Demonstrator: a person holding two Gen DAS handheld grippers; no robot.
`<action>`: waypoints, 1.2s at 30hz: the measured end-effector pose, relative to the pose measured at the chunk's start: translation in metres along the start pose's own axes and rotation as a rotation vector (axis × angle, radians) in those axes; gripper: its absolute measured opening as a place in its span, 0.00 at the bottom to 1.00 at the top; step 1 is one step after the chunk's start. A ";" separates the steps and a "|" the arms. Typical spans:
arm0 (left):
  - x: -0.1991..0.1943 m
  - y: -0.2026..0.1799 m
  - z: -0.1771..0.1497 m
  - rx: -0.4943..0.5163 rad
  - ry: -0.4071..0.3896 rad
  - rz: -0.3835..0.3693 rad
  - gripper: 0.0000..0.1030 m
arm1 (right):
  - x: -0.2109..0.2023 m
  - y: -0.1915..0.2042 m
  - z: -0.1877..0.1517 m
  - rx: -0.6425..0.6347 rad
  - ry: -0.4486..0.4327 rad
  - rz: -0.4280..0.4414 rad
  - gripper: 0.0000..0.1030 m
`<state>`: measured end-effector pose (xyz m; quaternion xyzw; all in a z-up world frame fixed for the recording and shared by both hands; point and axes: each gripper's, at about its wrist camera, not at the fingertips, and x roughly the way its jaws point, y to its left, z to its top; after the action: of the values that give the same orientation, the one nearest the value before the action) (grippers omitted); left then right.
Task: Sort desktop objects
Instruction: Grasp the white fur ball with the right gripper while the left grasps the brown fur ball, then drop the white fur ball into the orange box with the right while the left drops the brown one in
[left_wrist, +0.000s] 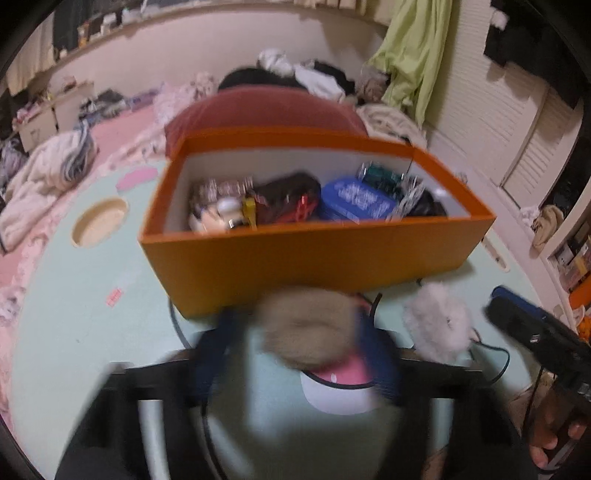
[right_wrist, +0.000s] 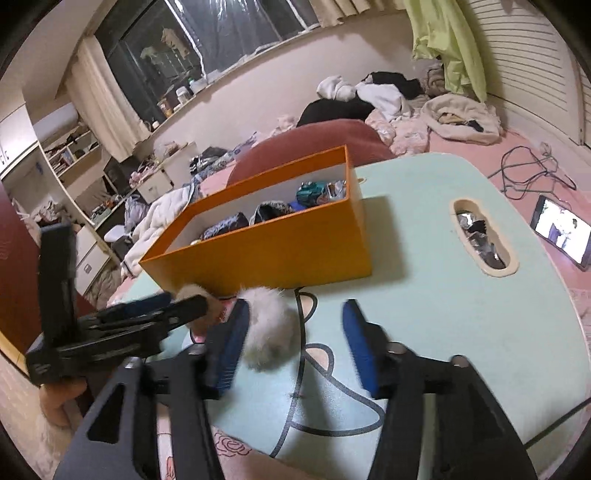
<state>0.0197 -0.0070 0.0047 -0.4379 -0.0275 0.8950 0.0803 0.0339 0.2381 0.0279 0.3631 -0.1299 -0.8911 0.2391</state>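
- Left gripper (left_wrist: 295, 332) is clamping a tan fluffy toy (left_wrist: 306, 328) against the orange box (left_wrist: 317, 254) front wall.
- Right gripper (right_wrist: 291, 347) is standing open, white pompom (right_wrist: 269, 328) beside its left finger; mint table (right_wrist: 443, 295) lying clear rightward.

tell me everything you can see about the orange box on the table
The orange rectangular cardboard box has white inner walls and no lid in view. It sits upright on the pale green table, near its far edge, and is crowded with small things, among them a blue packet and a dark red pouch. A tan fluffy ball, between the left gripper's blurred fingers, lies just in front of its near wall.
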 end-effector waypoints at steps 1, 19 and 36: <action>-0.004 0.001 -0.004 0.001 -0.030 0.011 0.41 | -0.001 -0.001 0.000 0.002 -0.004 -0.002 0.60; -0.035 0.017 -0.042 -0.014 -0.130 -0.025 0.40 | 0.053 0.058 -0.010 -0.389 0.186 -0.278 0.64; -0.075 0.000 0.004 0.028 -0.286 -0.080 0.40 | -0.011 0.059 0.027 -0.318 -0.113 -0.080 0.35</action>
<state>0.0621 -0.0193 0.0659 -0.3034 -0.0435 0.9446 0.1174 0.0411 0.1953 0.0767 0.2749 0.0138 -0.9282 0.2504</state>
